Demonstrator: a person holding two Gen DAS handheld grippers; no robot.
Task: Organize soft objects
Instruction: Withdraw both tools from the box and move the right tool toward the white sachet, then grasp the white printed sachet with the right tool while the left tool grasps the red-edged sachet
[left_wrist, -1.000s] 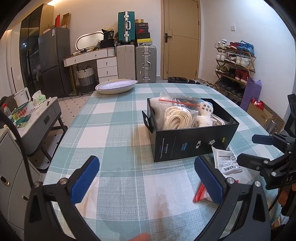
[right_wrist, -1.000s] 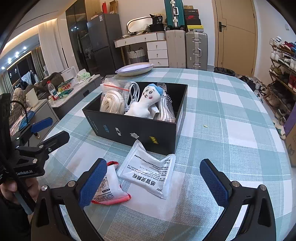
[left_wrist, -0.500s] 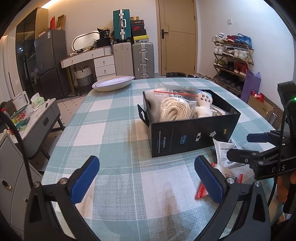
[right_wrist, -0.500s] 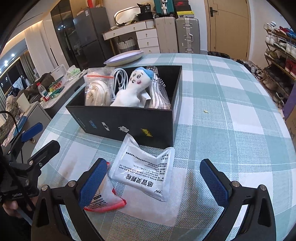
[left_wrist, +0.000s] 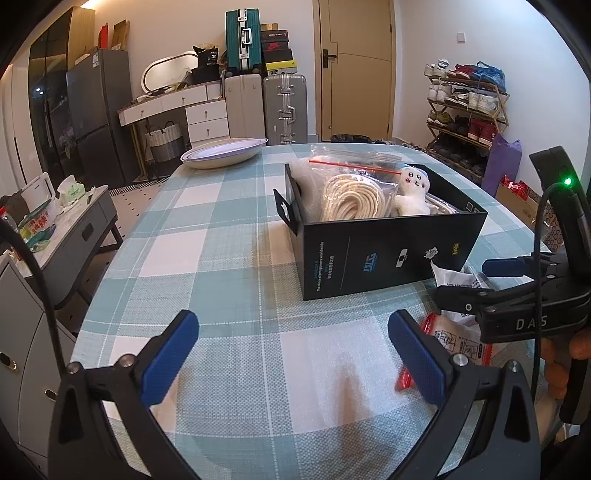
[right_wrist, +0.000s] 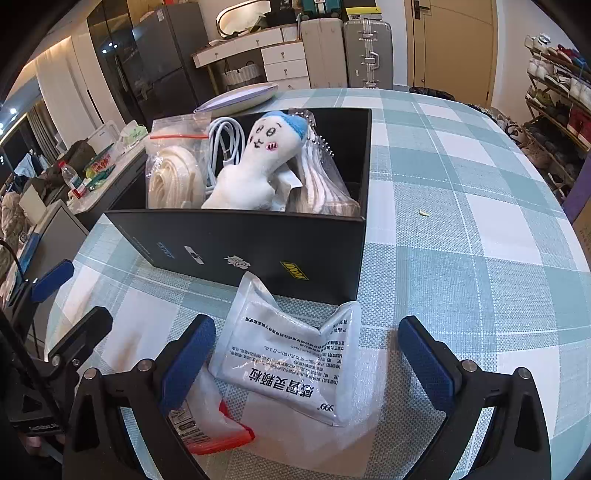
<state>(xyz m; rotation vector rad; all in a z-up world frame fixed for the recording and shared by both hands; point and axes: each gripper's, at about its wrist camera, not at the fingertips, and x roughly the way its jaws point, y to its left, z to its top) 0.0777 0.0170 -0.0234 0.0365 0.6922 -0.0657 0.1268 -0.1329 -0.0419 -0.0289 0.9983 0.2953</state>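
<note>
A black box (right_wrist: 258, 243) (left_wrist: 388, 254) on the checked table holds a bagged coil of white rope (right_wrist: 173, 181) (left_wrist: 351, 199), a white plush doll (right_wrist: 255, 162) (left_wrist: 412, 192) and a white cable (right_wrist: 221, 144). A white printed packet (right_wrist: 295, 350) (left_wrist: 454, 280) lies in front of the box, between the fingers of my open right gripper (right_wrist: 306, 362). A red-edged packet (right_wrist: 207, 421) (left_wrist: 458, 339) lies under its left finger. My left gripper (left_wrist: 291, 358) is open and empty over bare table, left of the packets.
A shallow white dish (left_wrist: 225, 151) sits at the table's far end. A low side table (left_wrist: 74, 221) with clutter stands left of the table. Suitcases (left_wrist: 284, 107) and a shoe rack (left_wrist: 465, 110) stand by the far wall.
My right gripper has moved forward and down over the white packet, which now lies between its fingers. The left gripper has moved closer to the box.
</note>
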